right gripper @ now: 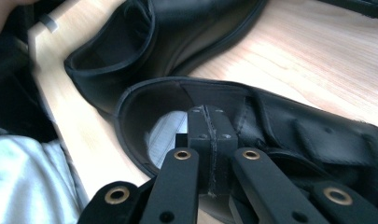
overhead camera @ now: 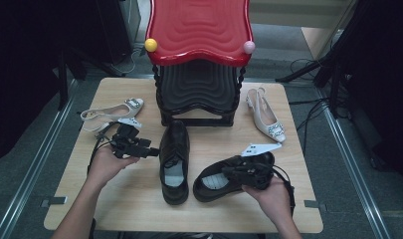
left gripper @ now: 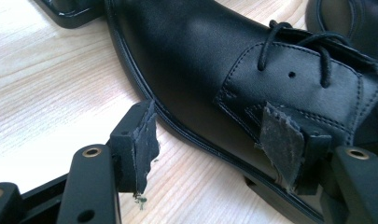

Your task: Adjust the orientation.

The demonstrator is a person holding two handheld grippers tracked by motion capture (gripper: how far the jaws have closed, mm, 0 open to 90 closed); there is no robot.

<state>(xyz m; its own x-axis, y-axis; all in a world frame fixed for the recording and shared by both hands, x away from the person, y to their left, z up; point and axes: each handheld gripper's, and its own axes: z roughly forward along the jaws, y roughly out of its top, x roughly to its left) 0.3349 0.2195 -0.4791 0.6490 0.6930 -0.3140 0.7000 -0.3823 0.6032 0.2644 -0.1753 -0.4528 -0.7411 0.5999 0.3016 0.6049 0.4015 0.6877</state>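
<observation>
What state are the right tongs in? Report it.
Shut: the right tongs have their pads pressed flat together, tips inside the opening of the black shoe. Whether they pinch its edge cannot be told.

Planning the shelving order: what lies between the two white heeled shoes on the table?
In the high view, the black stool stands between the left white shoe and the right white shoe.

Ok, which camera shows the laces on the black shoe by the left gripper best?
The left gripper view: the laces sit close and sharp on the black shoe. The high view shows that shoe whole, laces tiny. The right gripper view shows its heel opening.
</observation>
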